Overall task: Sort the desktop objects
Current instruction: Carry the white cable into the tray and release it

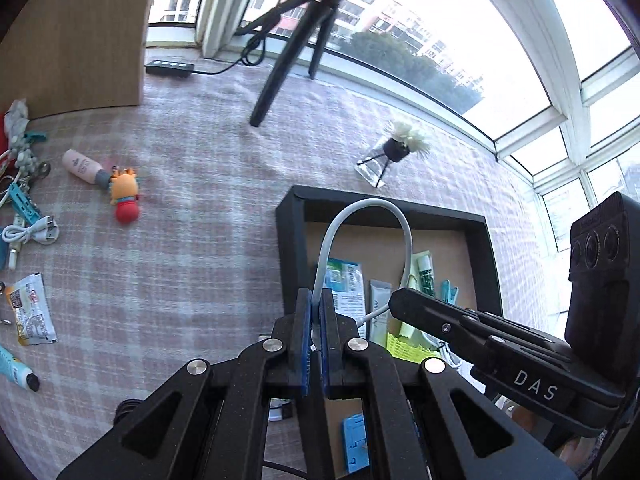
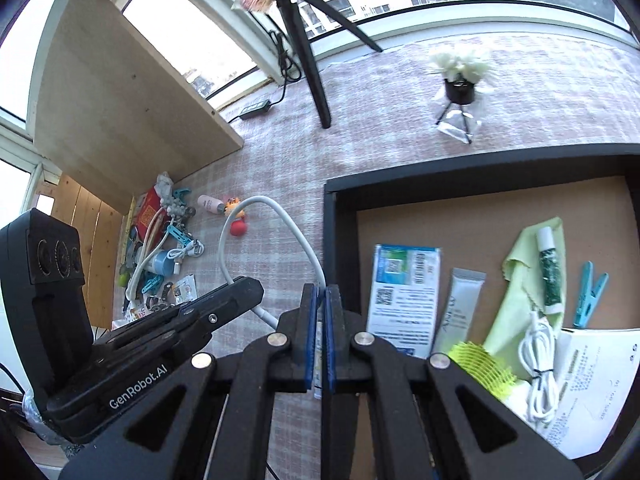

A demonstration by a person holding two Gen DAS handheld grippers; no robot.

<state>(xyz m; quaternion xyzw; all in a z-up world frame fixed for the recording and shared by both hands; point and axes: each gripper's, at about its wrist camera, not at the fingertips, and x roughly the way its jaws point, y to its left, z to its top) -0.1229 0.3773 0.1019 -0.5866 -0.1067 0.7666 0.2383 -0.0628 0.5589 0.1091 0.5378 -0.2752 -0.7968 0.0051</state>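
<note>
Both the left gripper point(image 1: 316, 300) and right gripper point(image 2: 321, 296) pinch one white cable point(image 1: 362, 216); at 3 o'clock, its slack loop may snag the box point(image 2: 340, 216) rim

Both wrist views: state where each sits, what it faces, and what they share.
Left wrist: on the left gripper, facing down over the table and tray; the right gripper shows at right.
Right wrist: on the right gripper, facing the tray; the left gripper shows at left.
Shared: one white cable, pinched by both.
</note>
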